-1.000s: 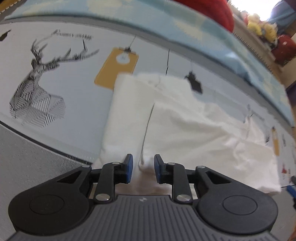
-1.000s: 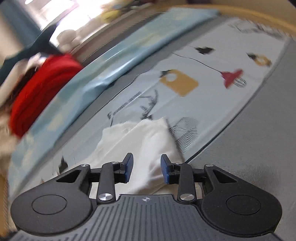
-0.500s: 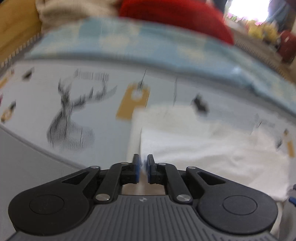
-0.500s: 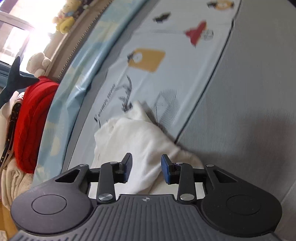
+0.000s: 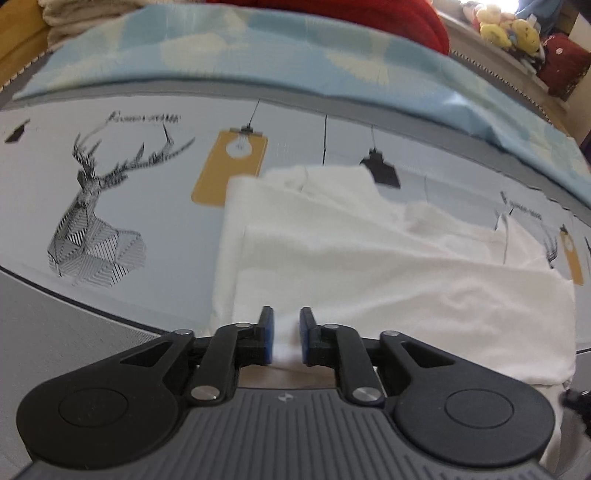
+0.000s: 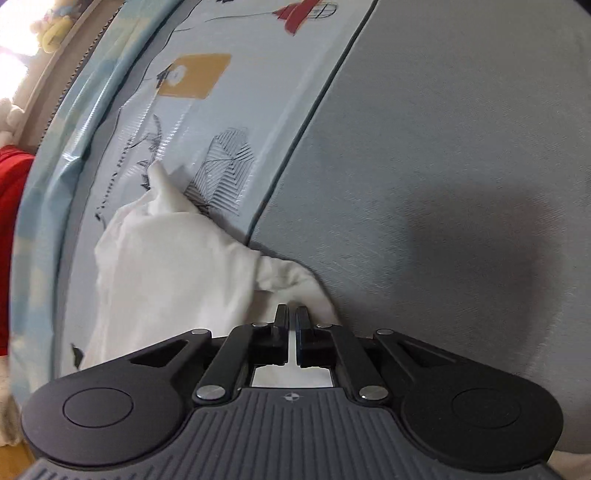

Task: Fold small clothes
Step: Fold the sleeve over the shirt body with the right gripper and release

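A small white garment (image 5: 369,251) lies partly folded on the printed bed sheet (image 5: 147,206). My left gripper (image 5: 286,332) sits at its near edge with the jaws a little apart and white cloth in the gap. In the right wrist view the same garment (image 6: 170,258) lies bunched along the sheet's border. My right gripper (image 6: 291,332) is shut on the garment's near corner, with cloth showing between and behind the fingers.
A light blue blanket (image 5: 295,55) runs along the back, with a red knitted item (image 5: 406,18) and plush toys (image 5: 506,26) behind it. Plain grey bedding (image 6: 443,184) fills the right side of the right wrist view.
My left gripper closed on the garment's edge half a second ago and has now opened a little. My right gripper has closed on the garment's corner.
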### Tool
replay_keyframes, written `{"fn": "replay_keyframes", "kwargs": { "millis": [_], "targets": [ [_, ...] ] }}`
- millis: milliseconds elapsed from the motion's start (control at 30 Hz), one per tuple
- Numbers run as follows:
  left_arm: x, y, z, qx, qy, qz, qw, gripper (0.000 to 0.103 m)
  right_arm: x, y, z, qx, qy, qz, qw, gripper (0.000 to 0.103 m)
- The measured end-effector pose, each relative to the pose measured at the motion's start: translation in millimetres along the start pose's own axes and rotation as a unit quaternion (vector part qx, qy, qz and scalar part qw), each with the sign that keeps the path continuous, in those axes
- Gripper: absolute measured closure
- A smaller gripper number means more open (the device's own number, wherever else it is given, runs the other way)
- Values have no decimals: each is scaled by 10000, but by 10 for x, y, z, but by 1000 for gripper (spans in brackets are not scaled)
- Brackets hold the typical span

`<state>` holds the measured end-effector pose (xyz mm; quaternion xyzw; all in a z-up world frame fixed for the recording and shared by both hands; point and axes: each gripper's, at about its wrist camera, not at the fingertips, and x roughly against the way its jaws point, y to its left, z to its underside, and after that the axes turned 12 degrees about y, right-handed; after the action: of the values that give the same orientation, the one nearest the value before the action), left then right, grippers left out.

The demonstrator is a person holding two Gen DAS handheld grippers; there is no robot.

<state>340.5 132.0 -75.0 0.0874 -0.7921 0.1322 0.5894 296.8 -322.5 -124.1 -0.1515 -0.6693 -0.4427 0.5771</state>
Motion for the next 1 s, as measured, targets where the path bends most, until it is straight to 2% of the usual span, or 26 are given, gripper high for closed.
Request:
{"fn": "replay_keyframes", "kwargs": {
  "millis": [67, 133, 200, 300, 333, 400, 433, 600, 767, 833, 900, 1000],
  "targets": [
    [-117, 52, 28, 101, 208, -34, 9997, 80, 143, 74, 40, 201, -363, 144, 9990, 97],
    [-226, 133, 45, 237, 450, -48, 9987, 80, 304, 137, 62, 414, -805, -43, 9959, 97],
    [-194, 172, 39, 340, 443, 18, 9984, 80, 403, 224, 46, 730, -1128, -332, 9904, 97],
    [-39, 162, 32, 398, 61, 126, 9991, 80, 376, 325, -109, 1134, -1087, -901, 9835, 94],
    [-65, 165, 29, 391, 101, 210, 9990, 80, 367, 333, -158, 1212, -1078, -960, 9821, 89],
    [-255, 213, 41, 511, 595, 335, 9964, 80, 319, 376, -253, 1372, -1072, -975, 9799, 83],
    [-310, 250, 67, 567, 615, 370, 9958, 80, 278, 401, -309, 1418, -1049, -968, 9796, 80],
    [-257, 185, 50, 254, 556, 215, 9979, 80, 129, 473, -452, 1732, -1019, -949, 9750, 80],
    [-277, 164, 28, 203, 609, 195, 9977, 80, -107, 648, -624, 2120, -1133, -887, 9666, 78],
    [-282, 161, 21, 175, 615, 190, 9978, 80, -241, 714, -684, 2180, -1006, -913, 9664, 77],
    [-290, 160, 25, 139, 622, 197, 9978, 80, -339, 783, -714, 2381, -838, -1000, 9624, 100],
    [-293, 166, 28, 117, 635, 218, 9977, 80, -297, 785, -746, 2379, -1400, -771, 9581, 100]
  ]
}}
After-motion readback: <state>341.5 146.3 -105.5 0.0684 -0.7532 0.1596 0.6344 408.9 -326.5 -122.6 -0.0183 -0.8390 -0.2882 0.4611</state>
